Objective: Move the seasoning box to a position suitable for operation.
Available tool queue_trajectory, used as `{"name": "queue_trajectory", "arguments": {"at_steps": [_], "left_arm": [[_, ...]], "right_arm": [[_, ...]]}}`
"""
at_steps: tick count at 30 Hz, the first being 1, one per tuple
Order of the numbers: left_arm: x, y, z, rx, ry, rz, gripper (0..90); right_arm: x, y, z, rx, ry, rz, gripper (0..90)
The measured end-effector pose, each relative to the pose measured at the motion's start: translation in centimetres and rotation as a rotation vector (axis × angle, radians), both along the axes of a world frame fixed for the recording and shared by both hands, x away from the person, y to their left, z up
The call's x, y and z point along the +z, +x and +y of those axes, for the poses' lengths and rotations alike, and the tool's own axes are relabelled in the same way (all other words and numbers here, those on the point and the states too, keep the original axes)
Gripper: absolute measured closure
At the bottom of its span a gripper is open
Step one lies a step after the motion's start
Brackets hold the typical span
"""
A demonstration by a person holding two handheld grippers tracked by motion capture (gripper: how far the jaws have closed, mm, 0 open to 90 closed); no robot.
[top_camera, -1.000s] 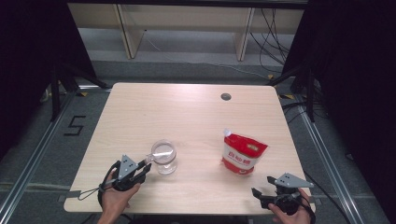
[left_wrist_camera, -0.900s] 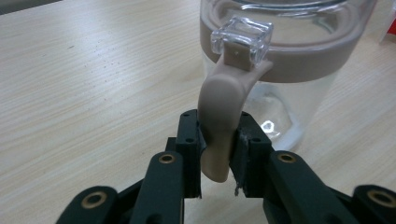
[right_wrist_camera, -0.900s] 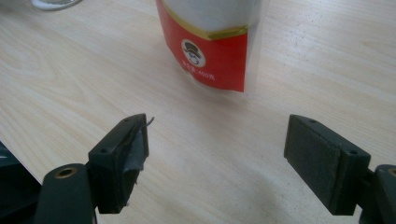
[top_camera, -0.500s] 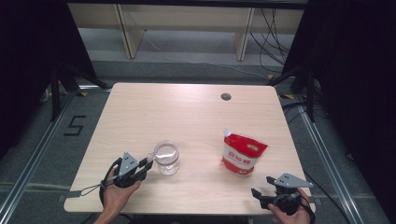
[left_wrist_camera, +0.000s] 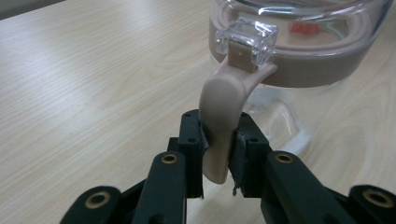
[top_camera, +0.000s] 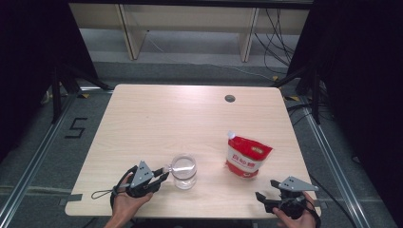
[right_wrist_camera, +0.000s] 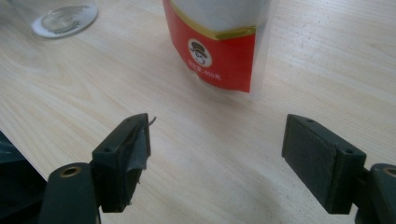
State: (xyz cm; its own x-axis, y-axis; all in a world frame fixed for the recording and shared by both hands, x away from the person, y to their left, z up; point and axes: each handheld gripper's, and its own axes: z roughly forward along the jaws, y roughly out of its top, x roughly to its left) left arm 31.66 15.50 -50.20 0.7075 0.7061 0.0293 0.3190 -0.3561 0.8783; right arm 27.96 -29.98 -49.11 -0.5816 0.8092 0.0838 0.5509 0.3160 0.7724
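Observation:
A clear glass jar (top_camera: 184,171) with a lid stands near the table's front, left of centre. Its beige lid latch (left_wrist_camera: 223,119) hangs down from a clear hinge tab on the rim (left_wrist_camera: 289,56). My left gripper (top_camera: 159,176) (left_wrist_camera: 218,156) is shut on that latch, just left of the jar. A red and white stand-up pouch (top_camera: 247,156) (right_wrist_camera: 217,42) with a spout stands to the right. Near the front right edge, my right gripper (top_camera: 265,199) (right_wrist_camera: 219,154) stands open, its jaws wide apart, short of the pouch and with bare table between them.
The pale wooden table (top_camera: 180,118) has a round cable hole (top_camera: 230,99) at the back right. The jar's base (right_wrist_camera: 64,18) shows at the top left of the right gripper view. Black stands and floor rails flank the table.
The jar and my left gripper have shifted slightly right. The right gripper and the pouch have stayed put.

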Motion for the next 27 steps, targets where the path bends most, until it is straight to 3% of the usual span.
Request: {"name": "queue_trajectory", "arguments": {"at_steps": [7, 8, 10, 11, 13, 18, 19, 23, 24, 27], "left_arm": [[0.1, -0.5, -1.0, -0.037, 0.001, 0.005, 75.4], [0.1, -0.4, -1.0, -0.049, 0.01, -0.003, 75.4], [0.1, -0.5, -1.2, -0.052, -0.003, -0.002, 75.4], [0.1, -0.5, -1.2, -0.063, 0.004, -0.001, 75.4], [0.1, -0.5, -1.3, -0.059, -0.005, 0.014, 75.3], [0.1, -0.5, -1.8, -0.084, 0.002, -0.005, 75.3], [0.1, -0.6, -2.1, -0.082, -0.013, 0.006, 75.3], [0.1, -0.7, -2.7, -0.103, -0.006, 0.018, 75.3], [0.1, -0.8, -3.0, -0.1, -0.02, 0.02, 75.2], [0.2, -0.8, -3.1, -0.109, -0.004, 0.012, 75.1]], "right_arm": [[0.0, -0.1, 0.1, -0.015, 0.006, 0.009, 24.5], [0.0, 0.0, -0.1, -0.002, -0.01, -0.013, 24.5], [0.0, -0.1, 0.2, -0.016, 0.013, 0.017, 24.5], [0.0, 0.1, 0.0, 0.002, 0.002, -0.002, 24.5], [0.0, 0.1, 0.0, 0.004, 0.001, -0.001, 24.5], [-0.1, 0.1, 0.0, 0.008, 0.002, 0.001, 24.5], [-0.1, 0.1, 0.0, 0.007, 0.002, 0.001, 24.5], [0.0, 0.1, 0.1, 0.003, -0.003, 0.011, 24.8], [-0.1, 0.2, 0.1, 0.009, -0.017, -0.011, 24.8], [-0.1, 0.2, 0.1, 0.018, -0.005, 0.0, 24.8]]}}
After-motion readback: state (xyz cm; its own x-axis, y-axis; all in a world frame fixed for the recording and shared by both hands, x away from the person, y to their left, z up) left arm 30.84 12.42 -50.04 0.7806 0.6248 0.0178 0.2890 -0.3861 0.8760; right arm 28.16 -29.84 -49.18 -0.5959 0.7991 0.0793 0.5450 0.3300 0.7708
